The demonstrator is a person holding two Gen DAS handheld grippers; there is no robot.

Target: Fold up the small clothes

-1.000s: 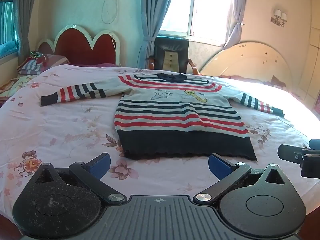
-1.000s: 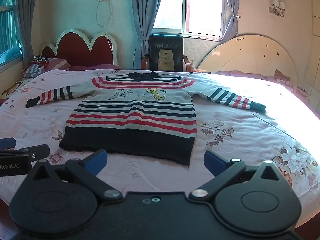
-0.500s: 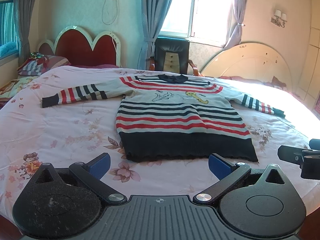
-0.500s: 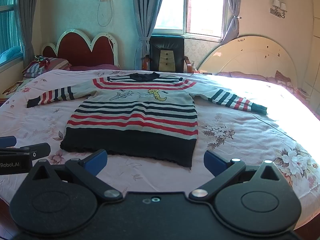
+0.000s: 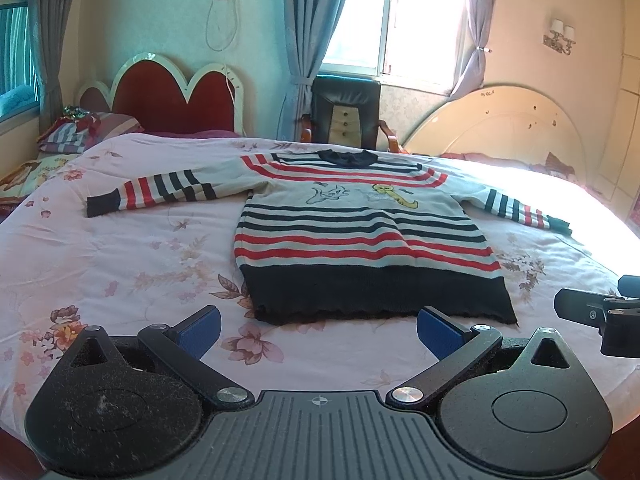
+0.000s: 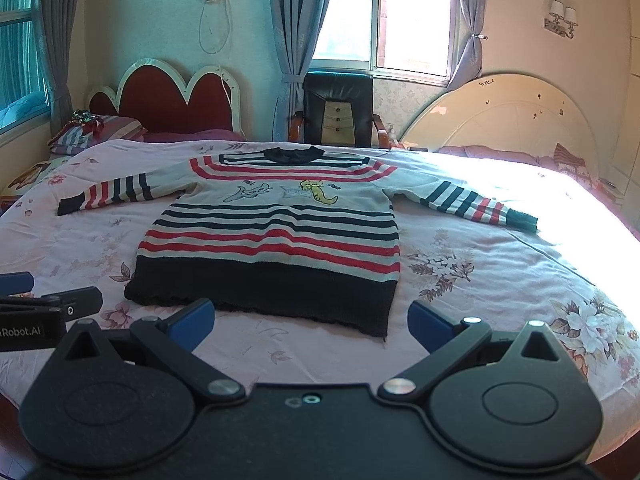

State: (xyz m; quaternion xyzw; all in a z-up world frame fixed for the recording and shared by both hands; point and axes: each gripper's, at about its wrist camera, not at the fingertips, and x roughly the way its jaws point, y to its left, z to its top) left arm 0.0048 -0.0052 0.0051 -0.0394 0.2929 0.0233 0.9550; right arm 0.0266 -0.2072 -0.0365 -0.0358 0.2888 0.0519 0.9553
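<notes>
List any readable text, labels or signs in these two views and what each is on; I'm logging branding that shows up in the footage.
"Robot.AI", white letters on the black body of the left gripper, at the left edge of the right wrist view; the start is cut off by the frame.
The striped sweater shows cartoon figures but no legible words.
Nothing else readable appears in either view.

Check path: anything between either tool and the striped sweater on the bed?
Nothing visible. Left tool and right tool are open, just short of the sweater hem; only bare floral bedsheet lies between.
</notes>
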